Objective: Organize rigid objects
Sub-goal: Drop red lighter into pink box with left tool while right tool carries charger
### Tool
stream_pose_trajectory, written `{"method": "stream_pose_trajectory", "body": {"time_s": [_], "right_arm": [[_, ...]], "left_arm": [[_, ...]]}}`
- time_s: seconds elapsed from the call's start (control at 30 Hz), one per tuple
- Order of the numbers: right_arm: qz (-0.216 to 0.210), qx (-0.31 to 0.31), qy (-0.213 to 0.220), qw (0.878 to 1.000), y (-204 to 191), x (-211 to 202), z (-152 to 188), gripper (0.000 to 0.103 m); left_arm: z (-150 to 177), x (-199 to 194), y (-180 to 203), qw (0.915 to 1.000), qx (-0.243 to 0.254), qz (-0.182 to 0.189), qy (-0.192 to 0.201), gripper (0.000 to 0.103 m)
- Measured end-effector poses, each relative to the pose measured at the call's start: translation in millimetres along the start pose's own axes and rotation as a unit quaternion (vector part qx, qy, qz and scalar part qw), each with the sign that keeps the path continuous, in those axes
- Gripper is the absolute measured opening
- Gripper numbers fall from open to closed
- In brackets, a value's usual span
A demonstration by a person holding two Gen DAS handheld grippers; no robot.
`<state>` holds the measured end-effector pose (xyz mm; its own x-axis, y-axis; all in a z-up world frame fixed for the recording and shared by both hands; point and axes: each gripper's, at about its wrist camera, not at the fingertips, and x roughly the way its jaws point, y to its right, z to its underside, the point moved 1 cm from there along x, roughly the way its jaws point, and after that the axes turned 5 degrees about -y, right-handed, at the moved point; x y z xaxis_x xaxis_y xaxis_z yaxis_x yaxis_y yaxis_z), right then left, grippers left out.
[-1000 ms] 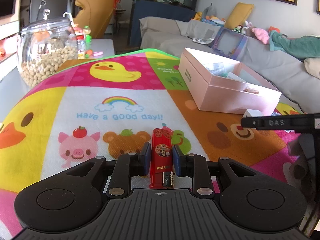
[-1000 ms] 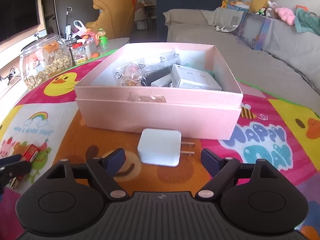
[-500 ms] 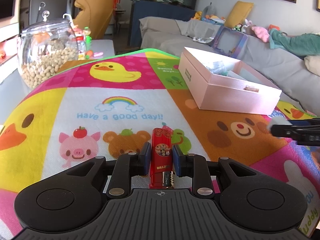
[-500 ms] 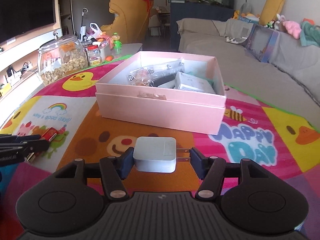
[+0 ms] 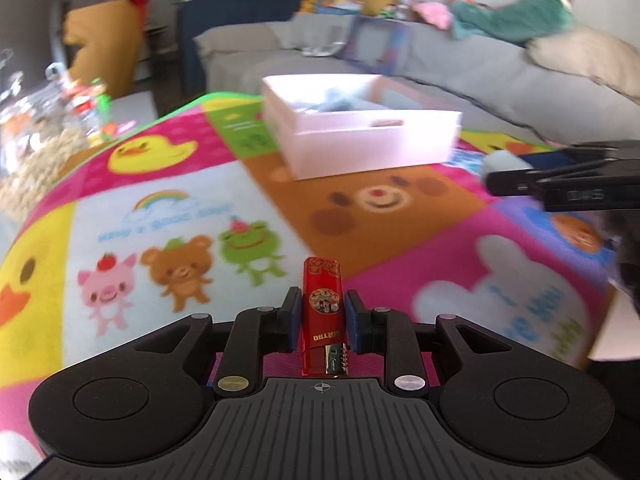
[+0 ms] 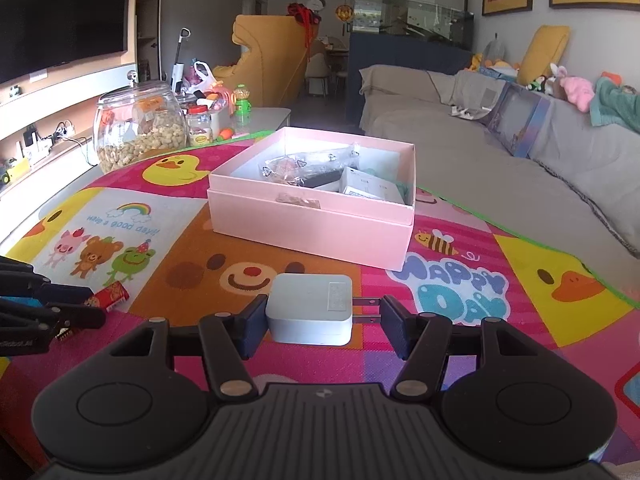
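Both grippers lifted since earlier: left gripper (image 5: 321, 322) pinches the red lighter (image 5: 322, 312), right gripper (image 6: 322, 318) the white charger (image 6: 310, 308) by its prongs, so it may twist loose before the pink box (image 6: 312, 216) at frame centre.

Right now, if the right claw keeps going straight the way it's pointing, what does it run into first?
Most likely the near wall of the pink box. The right claw, shut on the white charger, points across a bare stretch of mat toward it. Height is hard to judge; it might clear the rim.
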<state>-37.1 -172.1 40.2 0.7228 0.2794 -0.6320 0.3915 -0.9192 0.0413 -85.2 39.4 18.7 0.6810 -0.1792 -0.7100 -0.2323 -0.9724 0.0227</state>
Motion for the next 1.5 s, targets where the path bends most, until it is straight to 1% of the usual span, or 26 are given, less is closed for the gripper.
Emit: {"method": "stream_pose_trajectory", "body": {"time_s": [0.07,0.13,0.23,0.3,0.37,0.4,0.47,0.53,0.57,0.63,0.73,0.83,0.87,0.9,0.97,1.03,1.1,1.13,1.17,1.2,1.27,1.33,1.5], "right_arm": [[-0.004,-0.006,0.007,1.0,-1,-7,4,0.06],[-0.007,-0.012,0.018,1.0,-1,-14,6,0.06],[-0.014,-0.014,0.037,0.999,0,-25,8,0.06],[-0.016,-0.008,0.044,0.999,2,-26,8,0.06],[-0.018,0.0,0.048,0.999,3,-26,8,0.06],[-0.019,0.004,0.049,0.999,4,-25,8,0.06],[-0.016,0.008,0.046,0.999,6,-22,9,0.06],[-0.005,0.007,0.042,0.999,8,-19,11,0.06],[0.003,0.007,0.04,0.999,10,-18,13,0.06],[0.012,0.012,0.035,0.999,15,-16,17,0.06],[0.011,0.026,0.021,0.999,24,-11,20,0.06],[-0.012,0.039,0.012,0.999,28,-6,18,0.06],[-0.022,0.041,0.014,0.999,28,-5,16,0.058],[-0.029,0.041,0.017,0.999,26,-5,13,0.052],[-0.035,0.043,0.02,0.998,24,-4,3,0.047],[-0.031,0.035,0.018,0.999,22,-1,-6,0.046],[-0.021,0.015,0.01,1.0,18,1,-12,0.046],[-0.018,0.005,0.002,1.0,16,2,-12,0.047],[-0.015,-0.007,-0.01,1.0,13,4,-11,0.052],[-0.012,-0.016,-0.02,1.0,11,5,-8,0.061],[-0.003,-0.032,-0.038,0.999,5,9,-1,0.066],[0.002,-0.034,-0.052,0.998,3,13,4,0.066],[0.007,-0.01,-0.066,0.998,10,29,3,0.066]], "left_arm": [[-10,-11,6,0.9998,0.015,0.008,0.007,0.026],[-27,-23,11,0.9991,0.026,0.018,0.027,0.026],[-68,-43,16,0.9952,0.046,0.019,0.084,0.026],[-102,-50,20,0.9897,0.062,0.014,0.129,0.026],[-137,-48,26,0.9831,0.074,0.004,0.167,0.026],[-155,-43,29,0.9813,0.076,0.0,0.177,0.026],[-187,-23,29,0.9835,0.059,0.005,0.171,0.027],[-210,6,23,0.9897,0.027,0.017,0.14,0.027],[-216,19,18,0.9914,0.007,0.018,0.13,0.027],[-215,38,8,0.9922,-0.025,0.012,0.122,0.027],[-198,53,-9,0.9942,-0.055,0.019,0.091,0.027],[-169,57,-21,0.9963,-0.064,0.023,0.052,0.027],[-160,57,-25,0.9969,-0.063,0.021,0.043,0.027],[-148,56,-27,0.9973,-0.062,0.018,0.036,0.027],[-127,53,-33,0.9974,-0.07,0.012,0.017,0.027],[-107,50,-38,0.9964,-0.085,0.006,-0.005,0.027],[-94,52,-42,0.9941,-0.105,-0.008,-0.027,0.026],[-89,53,-43,0.9925,-0.116,-0.01,-0.037,0.026],[-84,54,-45,0.9909,-0.126,-0.003,-0.046,0.026],[-81,55,-44,0.9896,-0.134,0.01,-0.052,0.026],[-75,58,-40,0.9877,-0.14,0.038,-0.059,0.026],[-73,61,-31,0.9879,-0.131,0.05,-0.065,0.026],[-67,63,-9,0.99,-0.103,0.061,-0.075,0.026]]}}
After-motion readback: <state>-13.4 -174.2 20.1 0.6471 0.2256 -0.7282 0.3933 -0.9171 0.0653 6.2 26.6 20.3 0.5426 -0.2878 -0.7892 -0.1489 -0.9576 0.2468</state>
